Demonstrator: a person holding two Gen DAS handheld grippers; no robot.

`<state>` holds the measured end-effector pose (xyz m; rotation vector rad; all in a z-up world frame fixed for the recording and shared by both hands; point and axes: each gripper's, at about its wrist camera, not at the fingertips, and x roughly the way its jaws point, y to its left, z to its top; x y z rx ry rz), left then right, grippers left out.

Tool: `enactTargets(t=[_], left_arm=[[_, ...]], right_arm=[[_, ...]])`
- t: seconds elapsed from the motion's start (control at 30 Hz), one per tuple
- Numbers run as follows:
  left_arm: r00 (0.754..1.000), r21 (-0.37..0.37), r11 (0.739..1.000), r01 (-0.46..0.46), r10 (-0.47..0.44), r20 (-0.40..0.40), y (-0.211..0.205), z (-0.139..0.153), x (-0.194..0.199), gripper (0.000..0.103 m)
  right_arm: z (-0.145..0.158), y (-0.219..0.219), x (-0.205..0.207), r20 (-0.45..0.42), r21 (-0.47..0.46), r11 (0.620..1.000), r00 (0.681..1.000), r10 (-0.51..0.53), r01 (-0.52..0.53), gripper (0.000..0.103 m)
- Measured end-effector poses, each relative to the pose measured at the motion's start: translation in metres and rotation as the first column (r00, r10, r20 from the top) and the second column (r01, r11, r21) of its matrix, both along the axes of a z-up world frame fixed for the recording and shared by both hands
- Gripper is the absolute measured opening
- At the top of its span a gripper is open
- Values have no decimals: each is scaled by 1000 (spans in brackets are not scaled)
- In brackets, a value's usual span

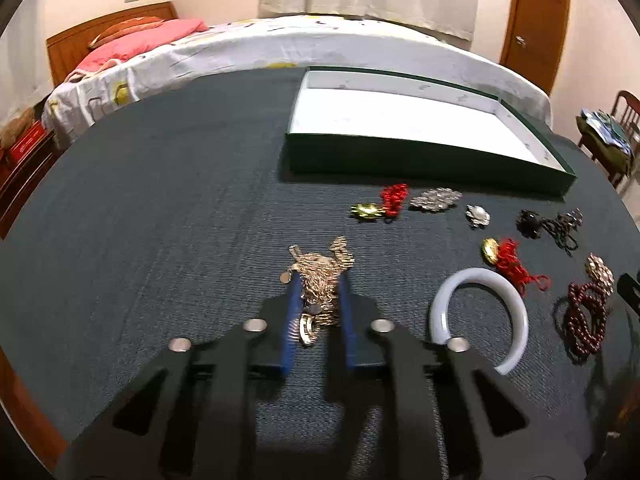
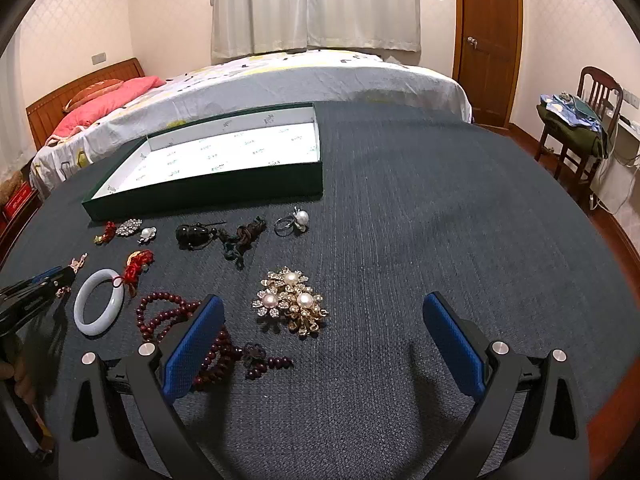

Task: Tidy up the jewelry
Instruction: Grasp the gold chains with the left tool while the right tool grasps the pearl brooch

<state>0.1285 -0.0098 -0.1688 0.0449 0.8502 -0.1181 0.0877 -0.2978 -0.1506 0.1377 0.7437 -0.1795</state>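
Pinching the gold chain (image 1: 320, 280) on the desk (image 1: 160, 220), the left tool (image 1: 318, 300) should lift slowly toward the green box (image 1: 420, 160) while the right tool (image 2: 320, 340) waits spread wide

you have a dark blue-grey ribbed cloth (image 2: 400, 208) under everything. the far box (image 2: 224, 196) is dark green outside, white inside with a faint green repeat print. the bangle (image 2: 98, 300) is pale milky white, the bead string (image 2: 168, 312) dark red, the near brooch (image 2: 290, 300) gold with white pearls. the chain (image 1: 320, 276) is pale gold between blue pads (image 1: 294, 304).
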Motion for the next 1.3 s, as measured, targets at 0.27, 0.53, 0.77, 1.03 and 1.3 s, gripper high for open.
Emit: enactTargets(t=[0.27,0.53,0.77,1.03,1.3], left_arm=[[1000,-61,998,-21,21,-10,8,2,2,12],[1000,-57,998,-28,29,9,11,6,1,11],[999,-49,998,-33,33,11,12,7,1,11],[999,-54,998,-36,36,7,12,5,0,11],[999,-54,998,-37,38,6,12,4,1,11]], right_arm=[[-1,-2,0,-2,-1,1000,1000,0,0,97],[2,-6,10,-6,7,1000,1000,3,-3,96],[-4,-1,23,-31,6,1000,999,26,-26,96],[-14,1,31,-74,31,999,996,47,-45,66],[-17,4,28,-87,25,997,994,72,-70,57]])
